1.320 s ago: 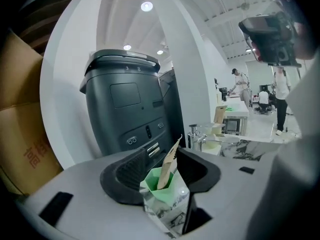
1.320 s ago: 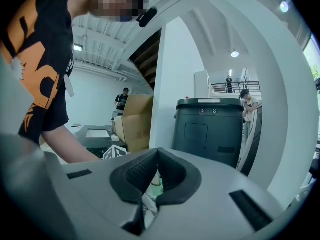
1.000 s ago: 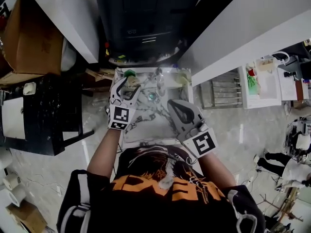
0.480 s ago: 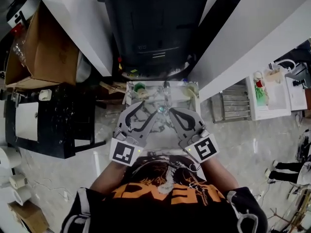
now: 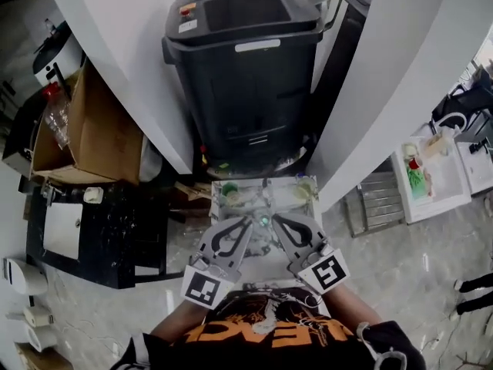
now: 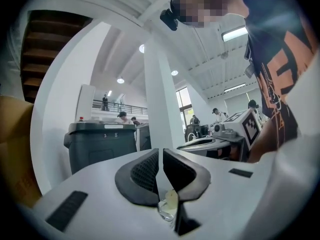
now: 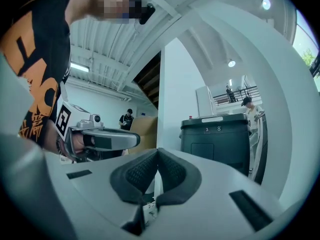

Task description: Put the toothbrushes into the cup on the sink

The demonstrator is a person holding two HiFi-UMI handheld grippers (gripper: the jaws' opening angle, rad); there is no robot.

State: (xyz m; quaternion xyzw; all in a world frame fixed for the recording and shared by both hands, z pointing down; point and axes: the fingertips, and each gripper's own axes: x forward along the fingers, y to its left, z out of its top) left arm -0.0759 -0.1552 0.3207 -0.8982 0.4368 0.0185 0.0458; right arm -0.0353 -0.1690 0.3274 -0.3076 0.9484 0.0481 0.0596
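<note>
A small white sink (image 5: 248, 205) is seen from above. A pale cup (image 5: 229, 193) with something green inside is stood at its back left corner; single toothbrushes cannot be distinguished.

The left gripper (image 5: 246, 222) and the right gripper (image 5: 277, 222) are both light grey, with black ribbed pads (image 6: 145, 171). Each carries a cube (image 5: 204, 287) with black-and-white square markers. The far bin (image 5: 246, 91) is dark grey with a white label (image 5: 263, 45). The near shirt (image 5: 269, 334) is black with orange letters. The cardboard box (image 5: 92, 137) at the left is brown.
</note>
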